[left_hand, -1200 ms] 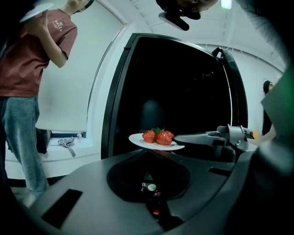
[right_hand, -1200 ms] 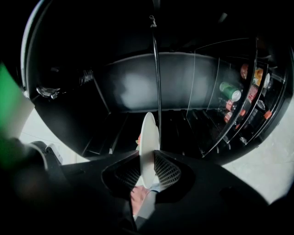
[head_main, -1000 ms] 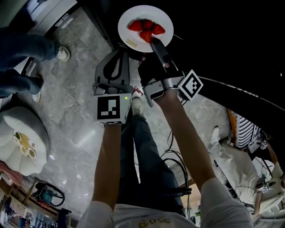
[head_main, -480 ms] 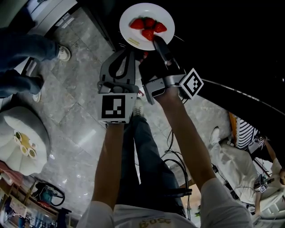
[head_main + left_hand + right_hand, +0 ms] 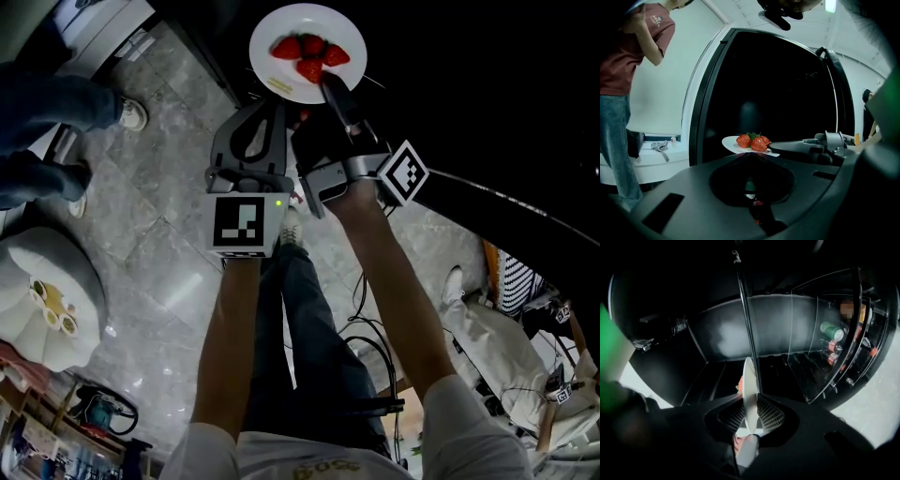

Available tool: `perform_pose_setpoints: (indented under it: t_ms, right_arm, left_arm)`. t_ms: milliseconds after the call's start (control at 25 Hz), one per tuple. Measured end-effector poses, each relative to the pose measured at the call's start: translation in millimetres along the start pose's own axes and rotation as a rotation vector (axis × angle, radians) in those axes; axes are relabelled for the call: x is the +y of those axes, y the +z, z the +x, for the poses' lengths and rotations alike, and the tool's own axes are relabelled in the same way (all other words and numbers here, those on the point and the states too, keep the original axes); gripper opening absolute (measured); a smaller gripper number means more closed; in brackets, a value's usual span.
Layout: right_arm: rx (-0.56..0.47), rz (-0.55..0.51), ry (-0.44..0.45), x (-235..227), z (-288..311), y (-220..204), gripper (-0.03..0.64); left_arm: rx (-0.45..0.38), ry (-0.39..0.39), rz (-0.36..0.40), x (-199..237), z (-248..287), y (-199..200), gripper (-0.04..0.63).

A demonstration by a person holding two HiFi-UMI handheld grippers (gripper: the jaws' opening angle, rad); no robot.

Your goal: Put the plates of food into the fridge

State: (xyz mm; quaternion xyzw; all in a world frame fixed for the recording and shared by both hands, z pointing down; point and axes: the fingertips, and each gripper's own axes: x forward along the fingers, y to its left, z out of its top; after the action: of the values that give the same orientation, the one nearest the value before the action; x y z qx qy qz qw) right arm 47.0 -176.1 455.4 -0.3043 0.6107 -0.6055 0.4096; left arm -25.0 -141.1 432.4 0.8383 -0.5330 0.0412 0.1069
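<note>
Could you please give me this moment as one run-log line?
right gripper: shut on plate | strawberries: on plate | left gripper: shut, empty | fridge: open

Sinking into heavy black across the far fridge point(image 5: 768, 93).
Shining bright on the white plate point(image 5: 307, 52) and pale floor tiles point(image 5: 159, 225) at left; bowing strongly at wide-angle edges; blurring near, smearing green along frame sides.

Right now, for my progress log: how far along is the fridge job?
Done: the fridge is open, door shelves swung aside. In hand: the right gripper clamps the strawberry plate by its rim at the opening. Still to do: setting it down inside. The left gripper is shut, empty.
</note>
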Motion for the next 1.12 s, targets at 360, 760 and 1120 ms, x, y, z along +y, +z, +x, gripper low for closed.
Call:
perform_pose_setpoints:
  t_ms: [360, 760, 1120]
  right_arm:
    - [0.052, -0.024, 0.040, 6.8, 4.6, -7.5, 0.084]
    - [0.068, -0.016, 0.021, 2.4, 1.7, -10.2, 0.083]
    - [0.086, -0.027, 0.022, 4.1, 3.2, -11.1, 0.083]
  left_arm:
    - [-0.033, -0.003, 0.012, 3.6, 10.2, 7.6, 0.006]
    - [-0.035, -0.001, 0.004, 7.8, 21.8, 10.7, 0.006]
    - [-0.040, 0.002, -0.007, 11.2, 29.3, 14.9, 0.006]
